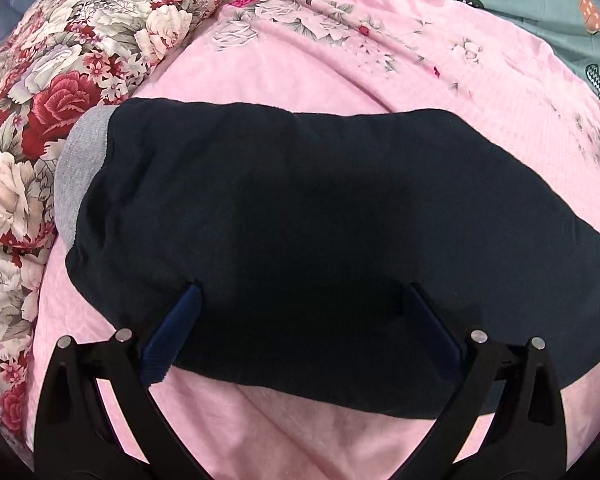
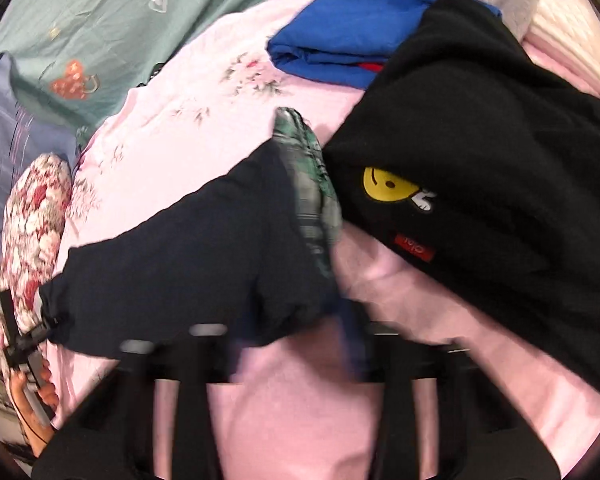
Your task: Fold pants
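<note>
Pants point(image 1: 300, 216), dark navy, lie folded in a broad band across the pink bedsheet point(image 1: 300, 432); a grey ribbed waistband point(image 1: 76, 172) shows at the left end, beside the floral quilt point(image 1: 40, 92) bunched along that side. The left gripper point(image 1: 304, 292) stands with its jaws spread wide over the near edge of the fabric, both blue fingers point(image 1: 180, 320) resting on the cloth without pinching it; the posture suggests pressing the fold flat rather than lifting. In the right wrist view the right gripper point(image 2: 296, 344) is heavily blurred; its fingers sit at the near right corner of the pants, where a green plaid lining point(image 2: 312, 192) is exposed, but whether cloth is caught between them cannot be told. A person's hand point(image 2: 32, 400) holds the other tool at the far left of that view. A black sweatshirt point(image 2: 480, 180) with a yellow smiley badge lies just right of the pants, and a folded blue garment point(image 2: 340, 44) rests beyond it; both appear set aside as a separate pile. The fold seems well advanced; a further halving likely remains.
</note>
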Action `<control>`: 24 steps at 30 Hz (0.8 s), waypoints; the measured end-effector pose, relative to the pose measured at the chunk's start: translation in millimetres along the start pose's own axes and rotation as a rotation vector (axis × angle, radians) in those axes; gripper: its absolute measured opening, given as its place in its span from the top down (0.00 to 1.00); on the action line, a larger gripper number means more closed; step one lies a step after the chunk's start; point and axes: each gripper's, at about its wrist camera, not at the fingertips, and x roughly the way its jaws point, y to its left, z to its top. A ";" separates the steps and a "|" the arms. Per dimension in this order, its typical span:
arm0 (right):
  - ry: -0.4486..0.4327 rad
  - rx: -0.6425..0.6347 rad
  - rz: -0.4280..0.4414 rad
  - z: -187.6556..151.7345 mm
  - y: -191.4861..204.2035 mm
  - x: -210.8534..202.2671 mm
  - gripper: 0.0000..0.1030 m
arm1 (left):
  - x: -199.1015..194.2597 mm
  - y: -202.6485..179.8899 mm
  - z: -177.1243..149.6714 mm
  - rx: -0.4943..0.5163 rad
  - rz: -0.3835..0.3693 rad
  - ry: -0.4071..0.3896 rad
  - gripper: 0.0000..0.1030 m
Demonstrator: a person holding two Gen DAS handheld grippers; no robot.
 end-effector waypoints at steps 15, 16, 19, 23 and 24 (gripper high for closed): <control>-0.081 -0.278 0.217 12.9 150.1 -37.7 0.83 | -43.4 27.0 5.4 -0.085 -0.066 -0.050 0.02; -0.050 -0.333 0.235 7.1 172.7 -23.6 0.83 | -42.3 30.7 3.9 -0.093 -0.066 -0.042 0.02; 0.053 -0.422 0.269 -11.1 218.2 21.8 0.83 | -37.0 40.2 -1.0 -0.128 -0.094 -0.013 0.02; 0.225 -0.506 0.247 -48.3 267.0 96.9 0.77 | -33.0 42.8 -3.4 -0.117 -0.068 -0.009 0.02; 0.256 -0.542 0.195 -58.3 275.9 112.6 0.69 | -32.5 42.7 -3.3 -0.114 -0.072 -0.007 0.02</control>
